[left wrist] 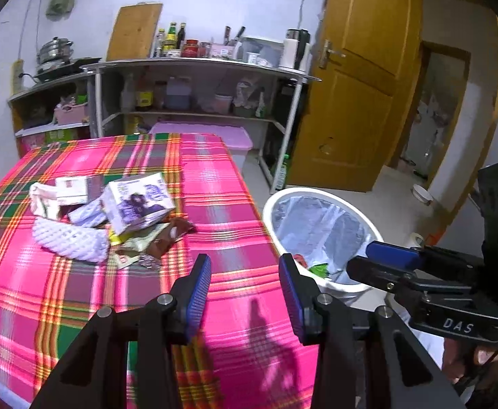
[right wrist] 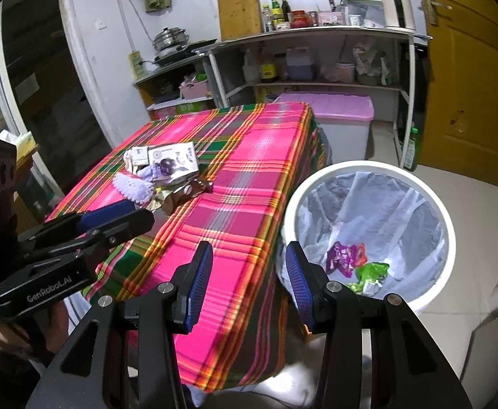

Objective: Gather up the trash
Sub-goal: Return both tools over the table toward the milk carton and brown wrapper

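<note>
Both grippers, left (left wrist: 245,286) and right (right wrist: 249,279), spread and empty. Carton (left wrist: 140,204) looks light, crushable; I'd pinch its top edge. Foam net (left wrist: 72,238) is squashy.

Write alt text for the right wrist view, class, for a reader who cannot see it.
An open, empty right gripper hangs over the edge of a table in a pink plaid cloth, beside a white lined bin holding a few wrappers. A pile of cartons and packaging lies farther along the table, with the left gripper at the frame's left.
</note>
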